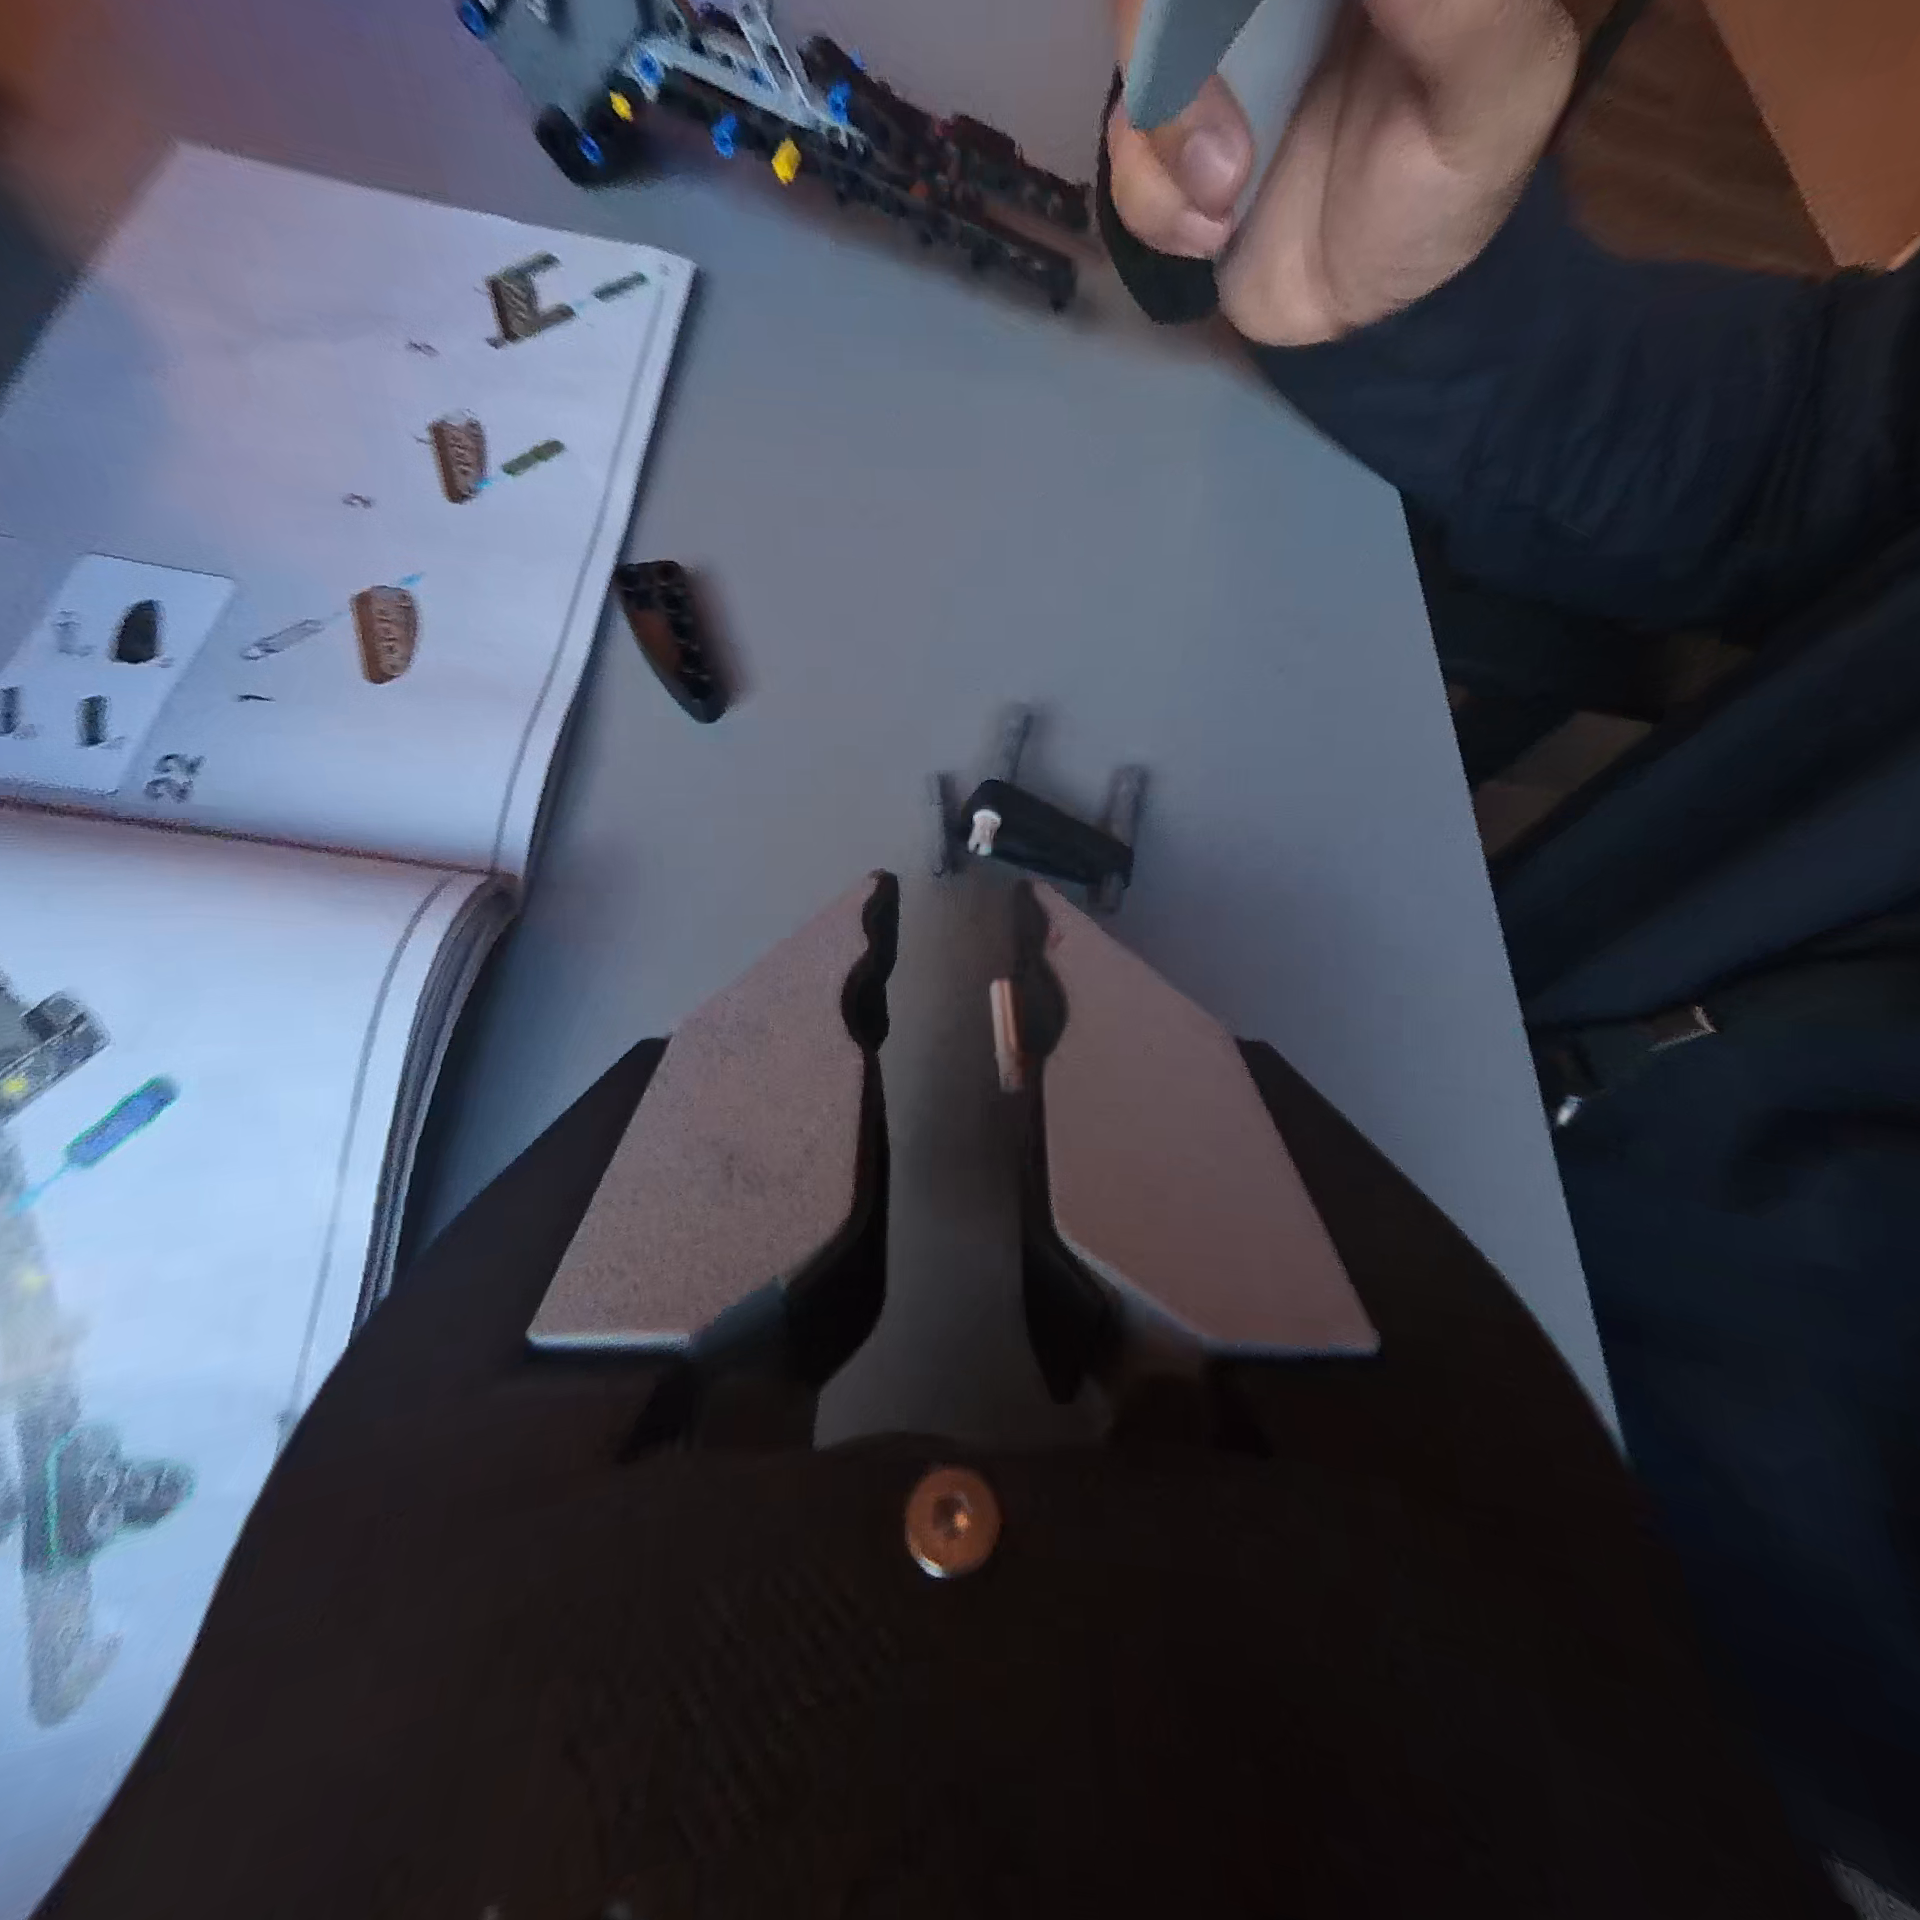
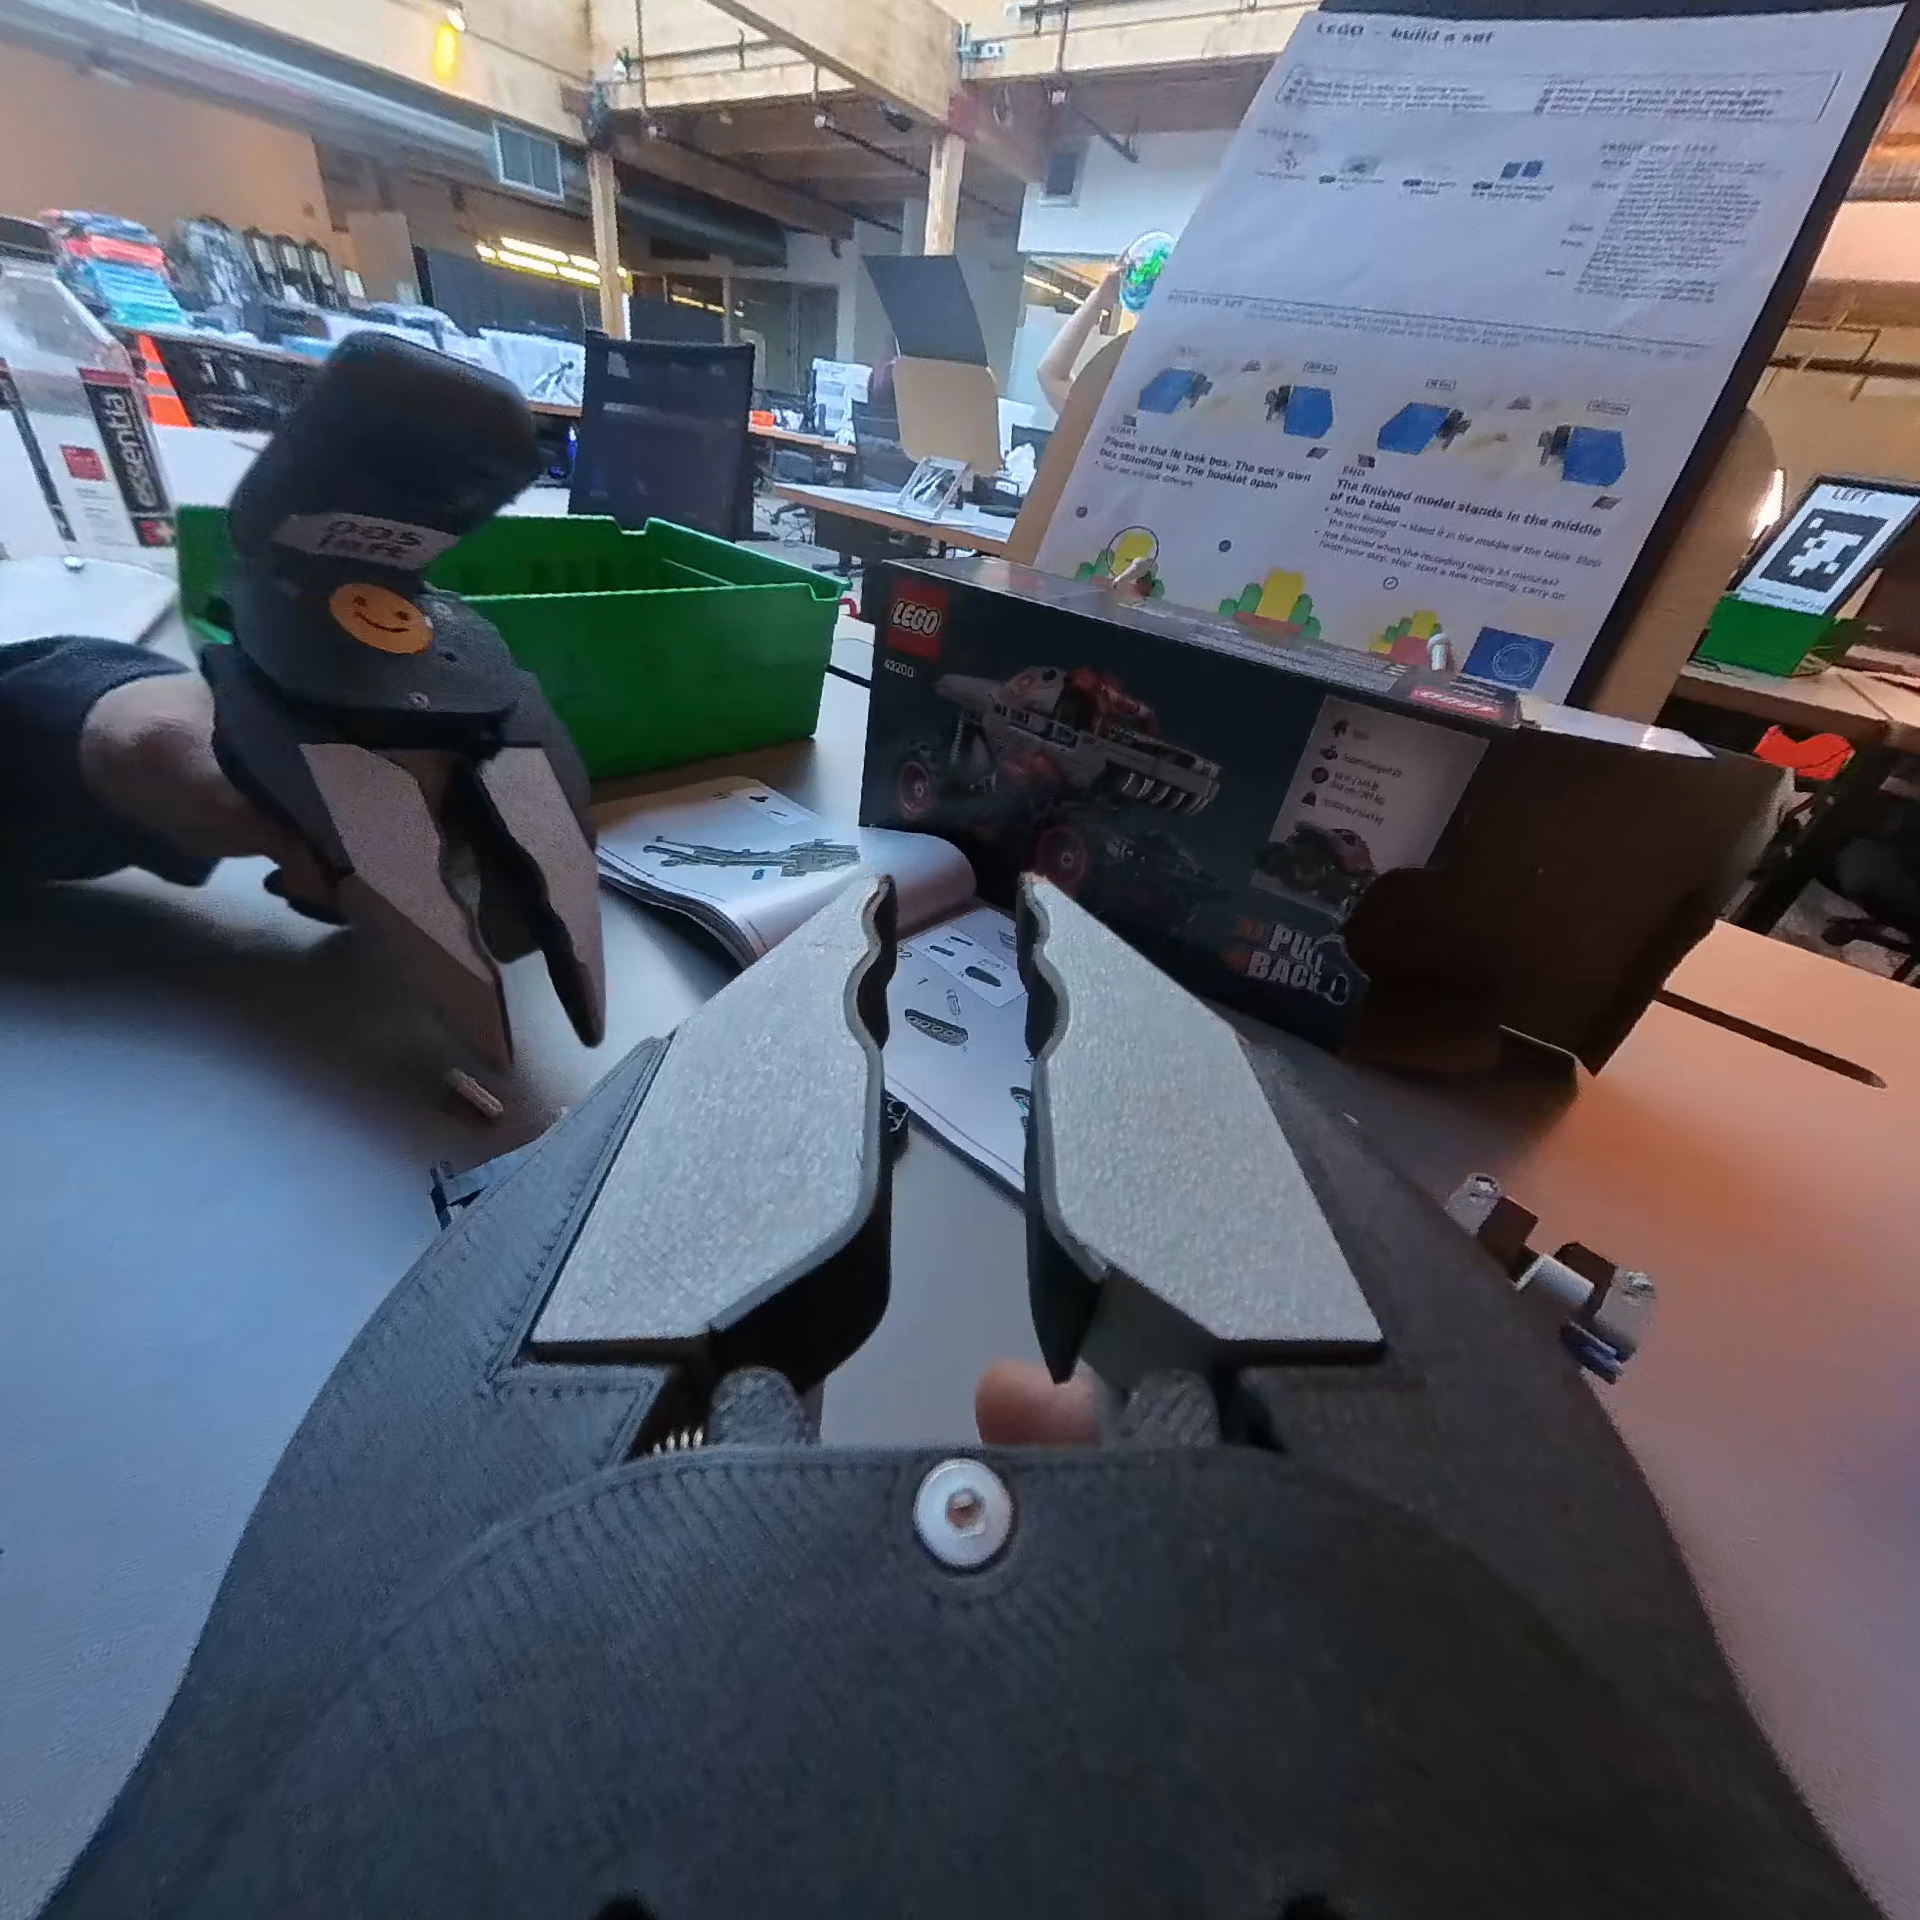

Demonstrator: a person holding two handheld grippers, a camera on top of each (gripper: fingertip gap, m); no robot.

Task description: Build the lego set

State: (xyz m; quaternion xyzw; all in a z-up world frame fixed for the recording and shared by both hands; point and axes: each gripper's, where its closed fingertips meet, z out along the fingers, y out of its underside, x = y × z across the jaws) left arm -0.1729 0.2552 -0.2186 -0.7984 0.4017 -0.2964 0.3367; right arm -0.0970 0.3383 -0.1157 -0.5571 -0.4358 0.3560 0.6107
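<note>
Grey table [image 1: 1039, 499] carries an open booklet [image 1: 312, 520], a black beam [image 1: 675, 639] and a small black assembly [image 1: 1044, 831]. Left gripper [image 1: 956, 904] hangs narrowly parted, empty, over a tan pin [image 1: 1006, 1034]; right gripper [image 2: 956, 914], also narrowly parted, holds nothing.

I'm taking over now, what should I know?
Left gripper: jaws open, empty, low over the table; a tan pin lies between its fingers.
Right gripper: jaws open, empty, off the table.
Just ahead of the left gripper: a small black assembly with a white pin. A loose black beam lies beside the open booklet.
Partly built model sits at the far edge. Green bin and set box stand behind.
Left: most of the build.
</note>
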